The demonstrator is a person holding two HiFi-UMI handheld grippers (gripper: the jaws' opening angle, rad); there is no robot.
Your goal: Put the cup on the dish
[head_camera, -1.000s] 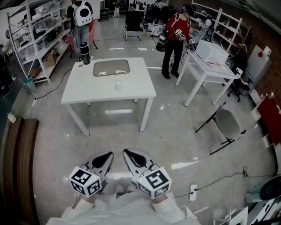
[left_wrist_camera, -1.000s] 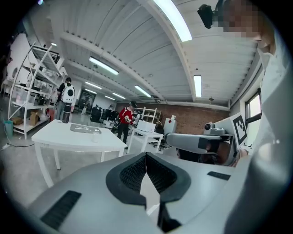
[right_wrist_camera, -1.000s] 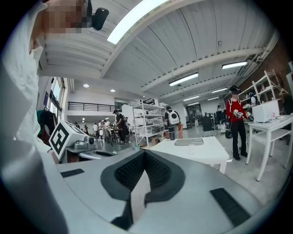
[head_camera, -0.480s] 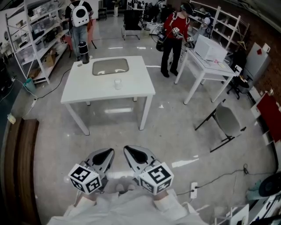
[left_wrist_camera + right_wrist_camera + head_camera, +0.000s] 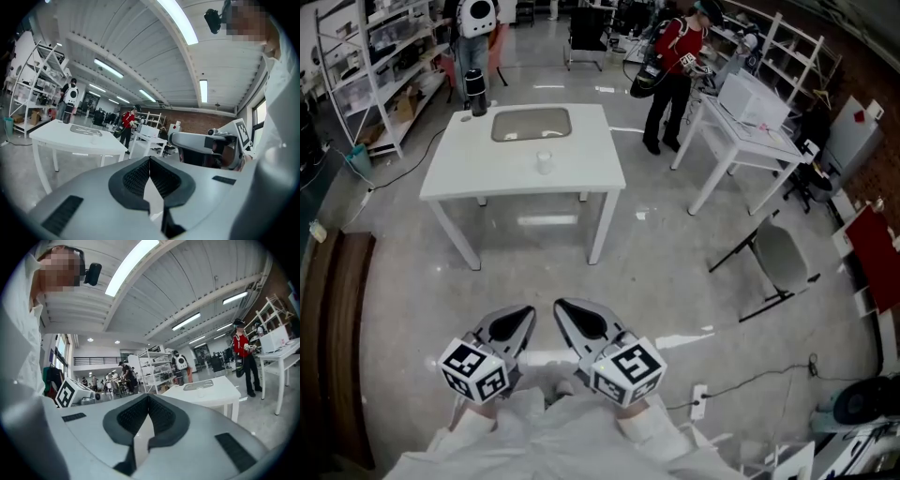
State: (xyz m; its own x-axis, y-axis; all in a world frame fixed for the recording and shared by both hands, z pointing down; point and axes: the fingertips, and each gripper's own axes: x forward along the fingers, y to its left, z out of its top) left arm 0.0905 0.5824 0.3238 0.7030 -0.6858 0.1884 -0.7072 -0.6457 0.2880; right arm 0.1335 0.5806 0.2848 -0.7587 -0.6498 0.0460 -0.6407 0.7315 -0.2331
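Left gripper (image 5: 523, 317) & right gripper (image 5: 564, 309) are hanging clenched, empty, well off the cup (image 5: 545, 162); prob. needing approach, then opening one first.

A shiny grey floor (image 5: 675, 281) is spread around a white table (image 5: 459, 178) and a second table (image 5: 759, 145). Metal shelving (image 5: 380, 66) is lined up at the left, and those long ceiling lights (image 5: 176, 21) are lit.

White table (image 5: 469, 161) with dish (image 5: 531, 124), cup (image 5: 545, 162), dark flask (image 5: 475, 92)
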